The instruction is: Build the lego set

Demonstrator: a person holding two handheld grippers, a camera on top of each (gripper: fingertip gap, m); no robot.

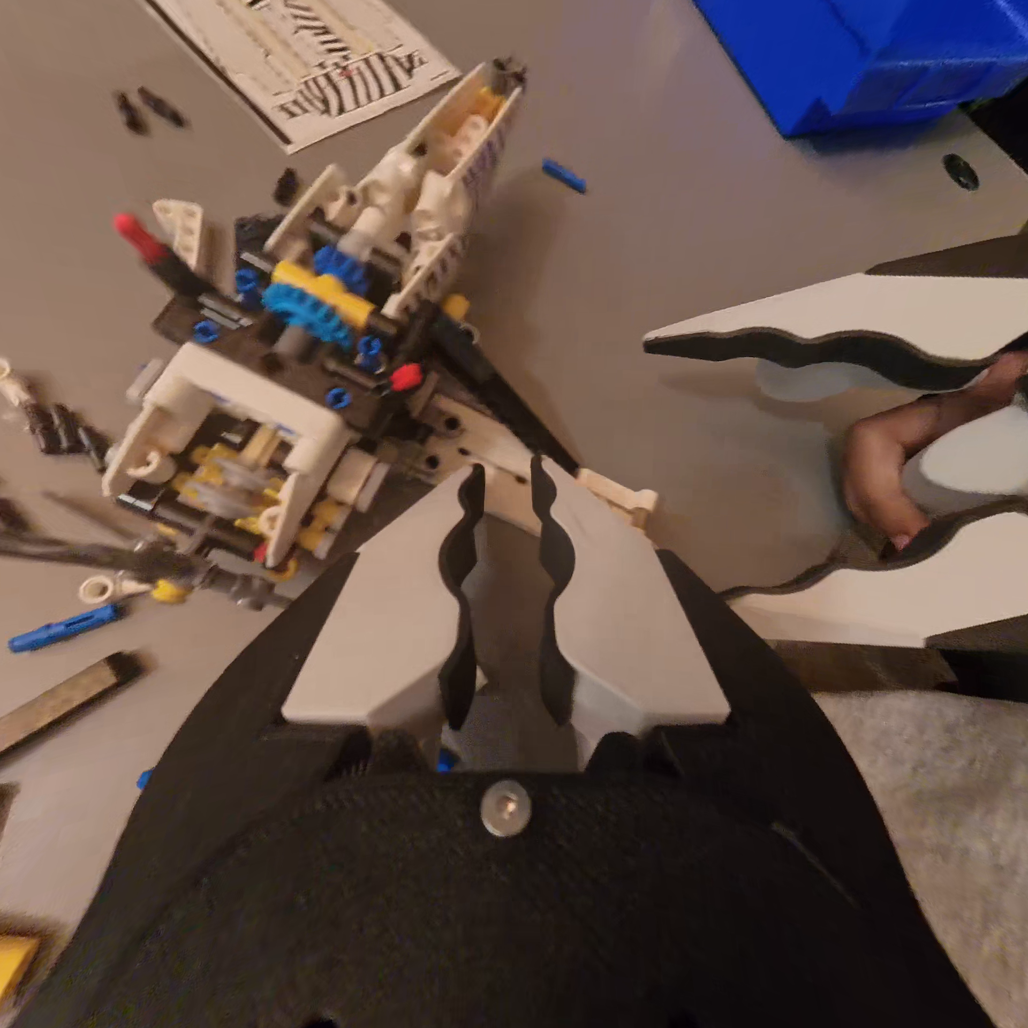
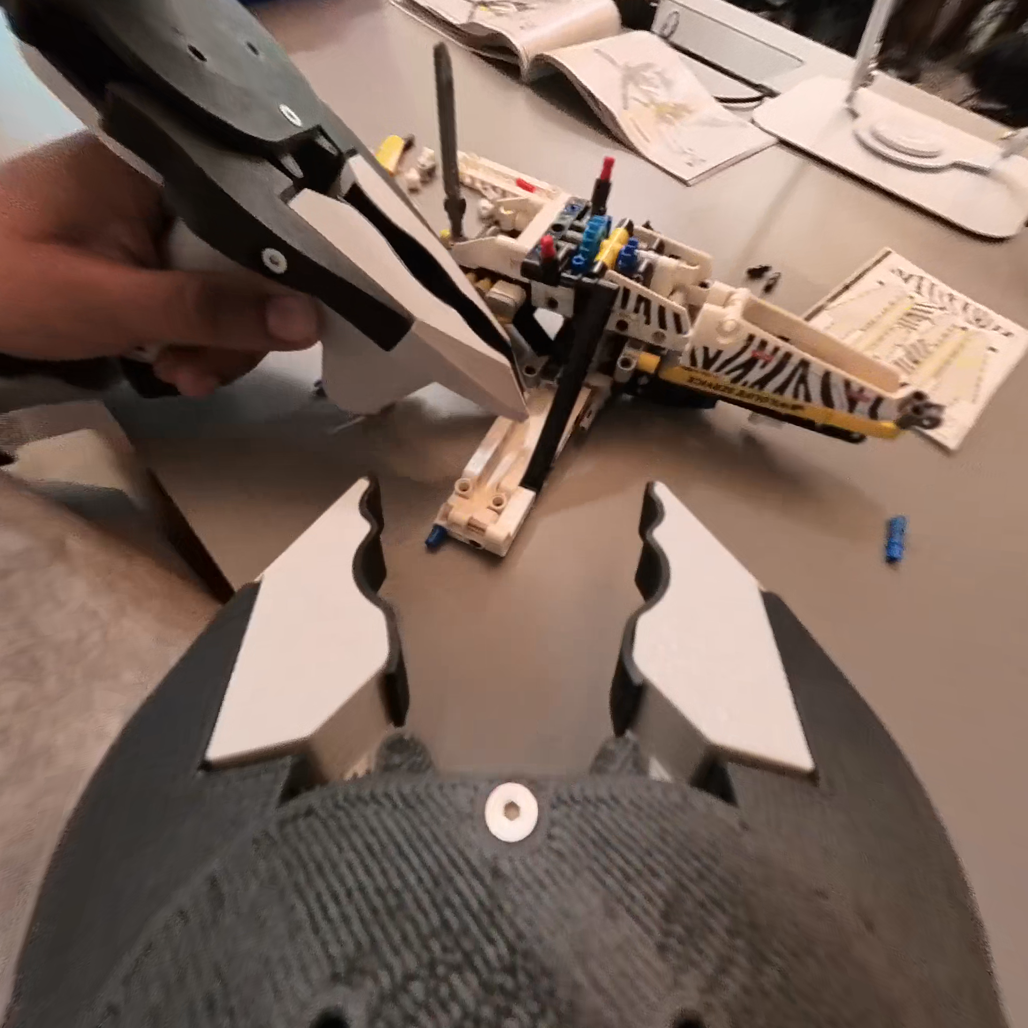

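Grey table (image 2: 723, 556) holds zebra-striped lego model (image 2: 639, 311), lettered sticker sheet (image 2: 923, 334).

text check | I am seeing lettering on the lego model's yellow strip (image 2: 740, 384) | sticker sheet (image 2: 912, 339) printing is blurring out

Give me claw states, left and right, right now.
Left claw: nearly shut, tips at the lego model's white wing beam; grip on it cannot be told.
Right claw: open, empty.

The right tool (image 2: 509, 500), jaws wide apart, hovers near the lego model's (image 2: 612, 295) white strut (image 2: 489, 500).
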